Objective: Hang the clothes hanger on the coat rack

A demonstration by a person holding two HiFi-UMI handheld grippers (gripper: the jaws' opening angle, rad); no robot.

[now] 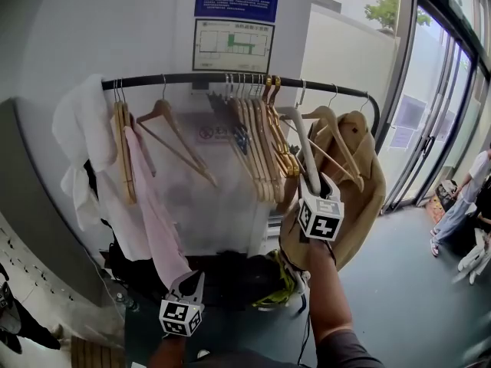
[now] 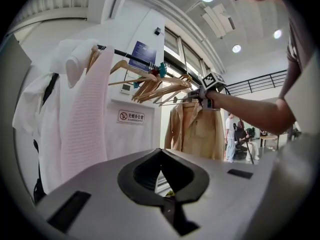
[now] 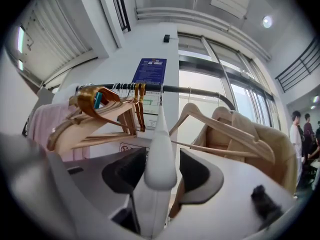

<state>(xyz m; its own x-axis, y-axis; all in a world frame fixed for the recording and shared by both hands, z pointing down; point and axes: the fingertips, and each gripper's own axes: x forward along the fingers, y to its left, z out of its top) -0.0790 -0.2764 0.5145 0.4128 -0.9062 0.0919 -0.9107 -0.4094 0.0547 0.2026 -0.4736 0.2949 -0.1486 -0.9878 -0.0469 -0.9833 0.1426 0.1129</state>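
Observation:
A black coat rack rail [image 1: 192,77] runs across at head height. A white hanger [image 1: 301,142] hangs slanted from it, and its wire hook appears to sit over the rail between the wooden hangers [image 1: 257,144] and the tan coat [image 1: 360,175]. My right gripper [image 1: 313,184] is at the hanger's lower arm. In the right gripper view the white hanger [image 3: 161,154] stands between the wide-spread jaws of the right gripper [image 3: 162,170], with a gap at the right pad. My left gripper [image 1: 189,282] is low at the left, below the pink garment [image 1: 153,205], shut and empty [image 2: 160,171].
A white garment [image 1: 84,129] hangs at the rail's left end, with more wooden hangers beside it. Glass doors [image 1: 437,113] stand to the right, and a person [image 1: 464,198] is beyond them. A white wall with signs is behind the rack. Dark bags lie beneath it.

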